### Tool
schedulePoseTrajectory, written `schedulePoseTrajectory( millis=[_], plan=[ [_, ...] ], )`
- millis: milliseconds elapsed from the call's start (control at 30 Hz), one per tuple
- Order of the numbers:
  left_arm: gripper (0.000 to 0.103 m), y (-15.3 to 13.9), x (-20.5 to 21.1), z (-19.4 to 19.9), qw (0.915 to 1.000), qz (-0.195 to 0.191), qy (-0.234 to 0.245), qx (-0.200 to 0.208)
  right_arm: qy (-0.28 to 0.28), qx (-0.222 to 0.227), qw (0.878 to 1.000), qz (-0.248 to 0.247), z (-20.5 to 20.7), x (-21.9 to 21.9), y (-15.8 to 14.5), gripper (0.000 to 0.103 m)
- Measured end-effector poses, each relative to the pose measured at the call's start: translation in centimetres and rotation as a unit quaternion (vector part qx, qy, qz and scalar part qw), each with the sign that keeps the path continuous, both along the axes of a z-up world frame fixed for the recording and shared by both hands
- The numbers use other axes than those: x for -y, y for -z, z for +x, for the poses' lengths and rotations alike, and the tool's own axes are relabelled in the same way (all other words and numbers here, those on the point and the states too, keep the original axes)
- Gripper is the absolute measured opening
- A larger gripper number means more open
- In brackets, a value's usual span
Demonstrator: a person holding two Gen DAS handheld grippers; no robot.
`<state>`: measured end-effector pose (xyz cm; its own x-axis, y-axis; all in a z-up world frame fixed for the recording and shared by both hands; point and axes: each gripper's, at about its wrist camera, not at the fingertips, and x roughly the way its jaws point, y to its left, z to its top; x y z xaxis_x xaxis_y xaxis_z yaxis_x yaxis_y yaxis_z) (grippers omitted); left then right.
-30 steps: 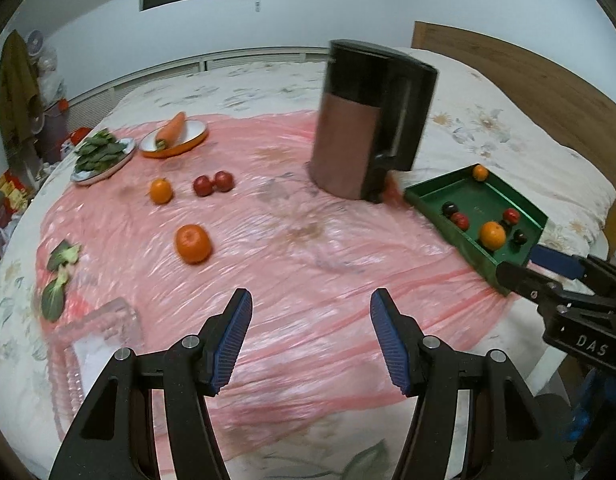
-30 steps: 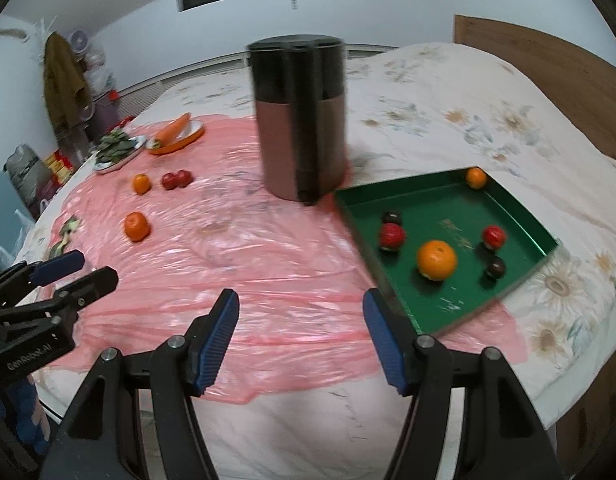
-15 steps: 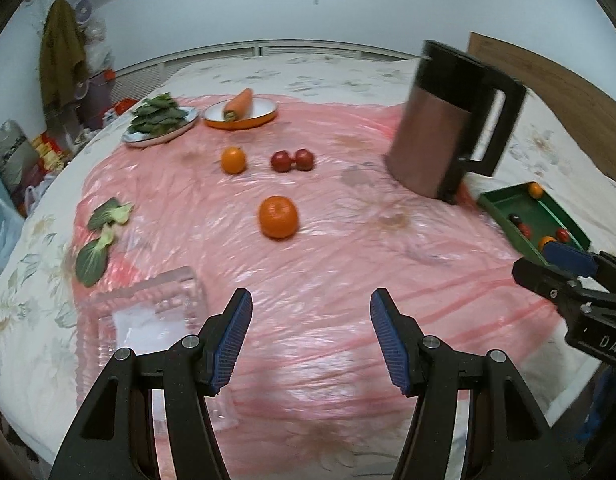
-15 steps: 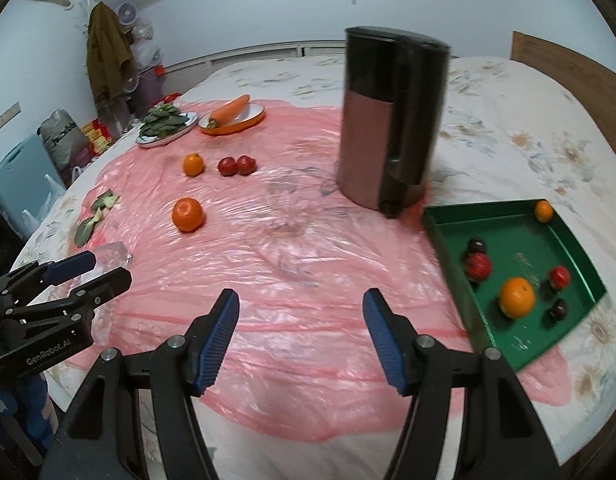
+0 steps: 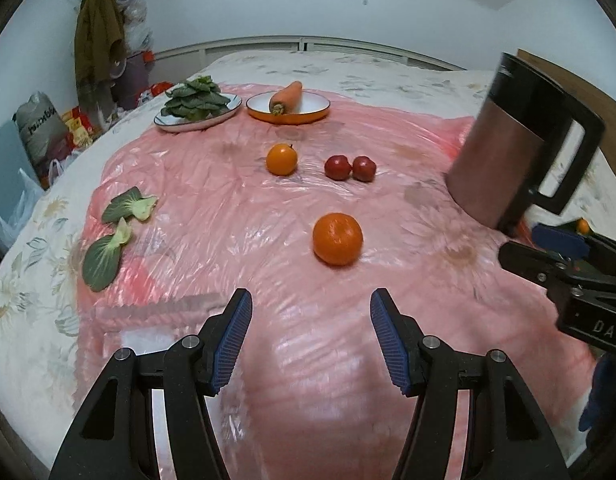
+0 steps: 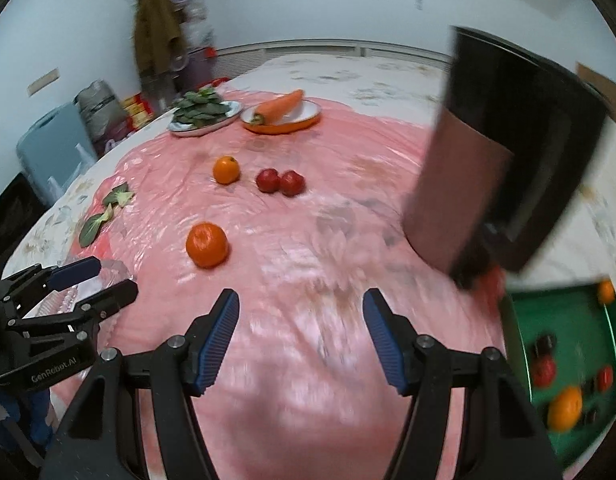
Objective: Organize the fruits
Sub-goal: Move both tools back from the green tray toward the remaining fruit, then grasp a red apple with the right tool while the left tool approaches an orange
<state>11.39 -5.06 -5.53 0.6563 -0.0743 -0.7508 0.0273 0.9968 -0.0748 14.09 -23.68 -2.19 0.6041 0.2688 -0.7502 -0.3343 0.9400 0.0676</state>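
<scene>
While both grippers hang empty with jaws spread, the left gripper (image 5: pixel 311 338) faces the big orange (image 5: pixel 337 239) lying just ahead on the pink sheet (image 5: pixel 211 216); the right gripper (image 6: pixel 301 336) sits beside it, the green tray (image 6: pixel 520 340) of sorted fruit at its right; a small orange (image 5: pixel 281 159) and two red fruits (image 5: pixel 350 168) wait farther off; the sensible approach is probably to straddle the big orange squarely, closing gently at its widest part so it cannot roll on the slick plastic.

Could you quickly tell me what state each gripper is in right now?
Left gripper: open, holding nothing.
Right gripper: open, holding nothing.
</scene>
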Motion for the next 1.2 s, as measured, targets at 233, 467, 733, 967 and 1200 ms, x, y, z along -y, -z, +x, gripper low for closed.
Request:
schedulePoseTrajectory(
  millis=[233,467,733,967,1200],
  plan=[
    [0.056,1.3,0.8,3.9,0.9995,-0.022,0.003,-0.025,-0.053,0.003,0.999,-0.01,6.2,-2.1,1.2,0.097],
    [0.056,2.4,1.5,7.1,0.9988,-0.02,0.001,-0.046,-0.068,-0.005,0.997,-0.025,12.0,-3.7,3.5,0.097],
    [0.056,3.4,1.2,9.0,0.9979,-0.026,-0.005,-0.059,-0.111,-0.013,0.99,-0.09,16.1,-7.0,6.2,0.087],
    [0.056,3.9,1.2,9.5,0.9973,-0.04,0.003,-0.061,-0.142,-0.02,0.98,-0.141,18.0,-8.7,7.5,0.07],
    [0.056,4.3,1.3,9.8,0.9964,-0.053,0.008,-0.065,-0.172,-0.026,0.97,-0.172,19.2,-10.4,8.2,0.058]
  ],
)
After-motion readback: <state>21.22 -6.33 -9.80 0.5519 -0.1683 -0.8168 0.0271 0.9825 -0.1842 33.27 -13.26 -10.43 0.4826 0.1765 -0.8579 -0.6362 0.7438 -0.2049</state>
